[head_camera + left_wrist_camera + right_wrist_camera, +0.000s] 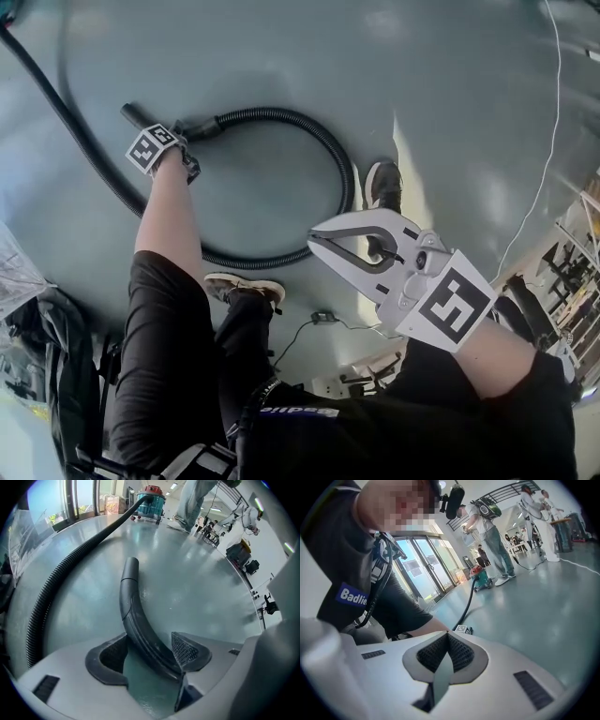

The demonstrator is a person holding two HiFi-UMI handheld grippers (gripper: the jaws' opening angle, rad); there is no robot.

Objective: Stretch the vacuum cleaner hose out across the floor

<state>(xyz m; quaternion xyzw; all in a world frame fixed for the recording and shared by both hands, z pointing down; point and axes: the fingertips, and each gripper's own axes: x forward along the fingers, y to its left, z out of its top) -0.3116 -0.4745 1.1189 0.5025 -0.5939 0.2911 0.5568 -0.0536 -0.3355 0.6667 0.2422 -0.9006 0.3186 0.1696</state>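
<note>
The black corrugated vacuum hose point(330, 155) lies in a loop on the grey floor; another stretch point(51, 588) runs back to the red and teal vacuum cleaner point(151, 501). Its curved rigid end piece point(129, 597) passes between the jaws of my left gripper point(150, 651), low by the floor at upper left point(190, 141). Those jaws stand open: a gap shows at the left pad and the piece lies close against the right pad. My right gripper point(312, 239) hangs in the air near the person's body, shut point(446, 637) with nothing in it.
The person's shoes point(382, 183) point(244, 286) stand beside and inside the hose loop. A white cable point(548, 141) runs down the right side, and a small box on a cord point(323, 317) lies on the floor. Bags point(28, 328) sit at left. Other people point(487, 527) stand far off.
</note>
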